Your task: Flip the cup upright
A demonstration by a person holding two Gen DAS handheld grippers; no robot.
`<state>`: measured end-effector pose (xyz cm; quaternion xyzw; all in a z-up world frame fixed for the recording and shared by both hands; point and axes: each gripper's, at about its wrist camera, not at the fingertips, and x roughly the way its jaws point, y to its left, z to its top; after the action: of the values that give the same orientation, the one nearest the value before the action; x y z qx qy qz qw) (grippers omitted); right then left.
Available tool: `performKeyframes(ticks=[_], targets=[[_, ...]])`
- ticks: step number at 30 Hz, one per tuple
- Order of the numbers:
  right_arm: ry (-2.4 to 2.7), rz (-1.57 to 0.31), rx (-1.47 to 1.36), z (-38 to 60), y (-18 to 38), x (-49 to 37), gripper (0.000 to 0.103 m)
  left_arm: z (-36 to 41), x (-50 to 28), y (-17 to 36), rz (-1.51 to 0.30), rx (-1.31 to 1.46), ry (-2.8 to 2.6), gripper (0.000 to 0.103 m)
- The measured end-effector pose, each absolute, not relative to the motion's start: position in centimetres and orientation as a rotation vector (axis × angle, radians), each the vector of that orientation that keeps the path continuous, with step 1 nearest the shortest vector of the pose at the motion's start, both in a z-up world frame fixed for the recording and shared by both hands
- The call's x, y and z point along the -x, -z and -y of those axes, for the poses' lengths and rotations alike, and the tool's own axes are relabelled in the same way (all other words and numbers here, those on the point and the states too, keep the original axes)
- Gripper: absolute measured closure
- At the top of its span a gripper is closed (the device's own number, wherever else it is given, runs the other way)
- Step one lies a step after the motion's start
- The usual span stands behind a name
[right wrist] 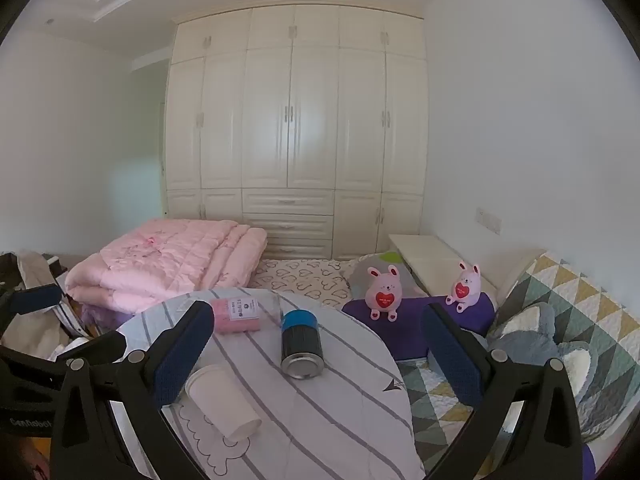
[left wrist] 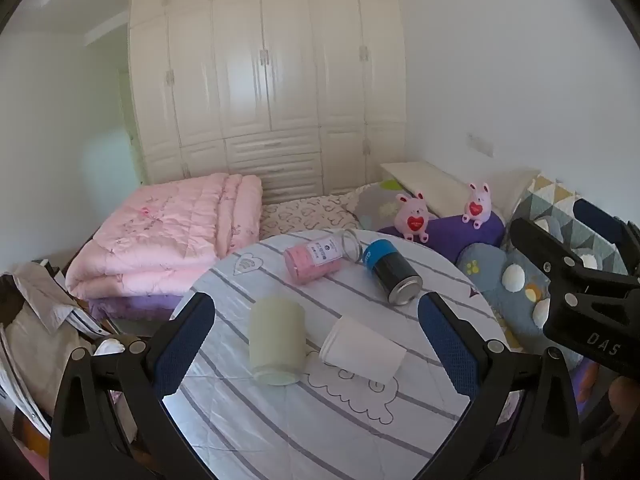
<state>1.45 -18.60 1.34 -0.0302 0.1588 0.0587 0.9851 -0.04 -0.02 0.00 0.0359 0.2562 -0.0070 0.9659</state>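
White paper cup [left wrist: 362,350] lying on its side on round table [left wrist: 304,432] covered in striped white cloth, beside a toppled pale green jar [left wrist: 276,346], left tool [left wrist: 316,344] spread wide and empty above them, right tool [right wrist: 320,354] likewise wide, gripping nothing

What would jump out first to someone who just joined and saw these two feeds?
Four containers lie tipped over on the round striped table: a white paper cup and a pale green jar near the front, a pink-filled glass jar and a blue-capped dark can behind. Both grippers, left gripper and right gripper, hover open, touching nothing. Behind, a folded pink quilt sits on the bed.
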Motion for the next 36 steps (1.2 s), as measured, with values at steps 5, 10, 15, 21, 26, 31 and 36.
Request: performKeyframes(ticks=[5,10,15,21,26,31,36], targets=[[-0.133,-0.304,0.053,19.2,-1.4,-1.3,0.0,0.1,-0.2,0.0,-0.52,-0.064,0.009,0.0],[-0.121,-0.305,0.076,18.2,-0.9,-1.1,0.0,-0.3,-0.6,0.2,-0.538,-0.051,0.024,0.0],[-0.127,-0.326,0.082,17.8,-1.3,-1.6,0.0,-0.7,-0.6,0.1,-0.541,-0.031,0.03,0.0],[-0.131,-0.328,0.086,17.7,-1.3,-1.7,0.0,-1.0,-0.6,0.1,-0.54,-0.02,0.032,0.0],[-0.134,-0.336,0.086,17.7,-1.2,-2.0,0.0,-1.0,-0.7,0.2,-0.542,-0.018,0.033,0.0],[-0.134,-0.348,0.089,17.4,-0.8,-2.5,0.0,-1.0,-1.2,0.3,-0.554,-0.018,0.034,0.0],[-0.134,-0.357,0.087,17.3,-0.5,-2.8,0.0,-1.1,-1.5,0.7,-0.551,-0.016,0.036,0.0]])
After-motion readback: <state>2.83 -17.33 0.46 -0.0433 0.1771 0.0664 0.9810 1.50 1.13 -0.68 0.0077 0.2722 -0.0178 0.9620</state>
